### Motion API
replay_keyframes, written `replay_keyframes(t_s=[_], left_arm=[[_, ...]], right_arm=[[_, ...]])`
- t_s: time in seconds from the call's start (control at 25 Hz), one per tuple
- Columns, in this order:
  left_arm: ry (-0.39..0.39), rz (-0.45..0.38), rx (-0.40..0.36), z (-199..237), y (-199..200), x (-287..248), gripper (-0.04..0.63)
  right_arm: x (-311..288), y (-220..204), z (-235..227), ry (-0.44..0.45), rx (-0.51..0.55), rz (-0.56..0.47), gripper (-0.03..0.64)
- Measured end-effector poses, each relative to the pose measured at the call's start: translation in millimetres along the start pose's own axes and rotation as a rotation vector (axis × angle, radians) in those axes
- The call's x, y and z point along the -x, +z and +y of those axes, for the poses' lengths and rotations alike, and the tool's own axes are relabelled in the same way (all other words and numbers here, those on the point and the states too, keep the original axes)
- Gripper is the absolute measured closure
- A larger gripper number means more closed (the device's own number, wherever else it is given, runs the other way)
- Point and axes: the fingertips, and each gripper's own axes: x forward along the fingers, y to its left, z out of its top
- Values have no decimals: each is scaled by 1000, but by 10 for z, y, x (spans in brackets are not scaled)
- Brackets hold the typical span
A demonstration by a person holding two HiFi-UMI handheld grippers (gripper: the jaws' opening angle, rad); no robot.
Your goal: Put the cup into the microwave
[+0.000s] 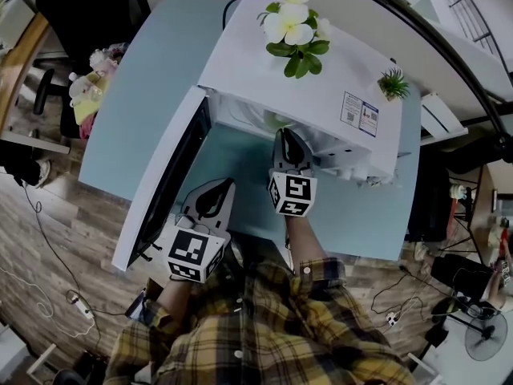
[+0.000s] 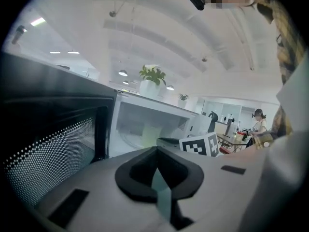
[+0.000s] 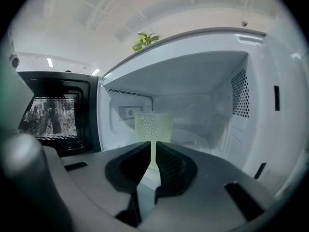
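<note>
The cup (image 3: 153, 127) is pale green with a dotted wall, and it stands upright on the floor inside the open white microwave (image 3: 212, 81). My right gripper (image 3: 153, 148) is at the oven's mouth, just short of the cup. Its jaws stand shut with only a thin slit between them and nothing in it. In the head view the right gripper (image 1: 290, 141) reaches under the oven's top edge. My left gripper (image 1: 215, 191) hovers lower left beside the swung-out door (image 1: 164, 191), shut and empty. The left gripper view shows the cup (image 2: 150, 135) deep in the cavity.
The microwave sits on a light blue table (image 1: 136, 103). A flower plant (image 1: 295, 26) and a small green plant (image 1: 393, 83) stand on its top. The dark door (image 3: 53, 115) stands open at the left. Cables and a power strip (image 1: 80, 305) lie on the wooden floor.
</note>
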Motion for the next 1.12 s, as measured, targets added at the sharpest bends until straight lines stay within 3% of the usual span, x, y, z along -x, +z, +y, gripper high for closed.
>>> replay_keyframes(t_s=[0.8,1.12], left_arm=[[-29,-74,-65,-310,331,4,606],[-77,-91,-108,-610,471,-135,606]], right_arm=[[924,580,-148,181,-15,-64,595],[1409,750,-480,157,-42,-76,596]])
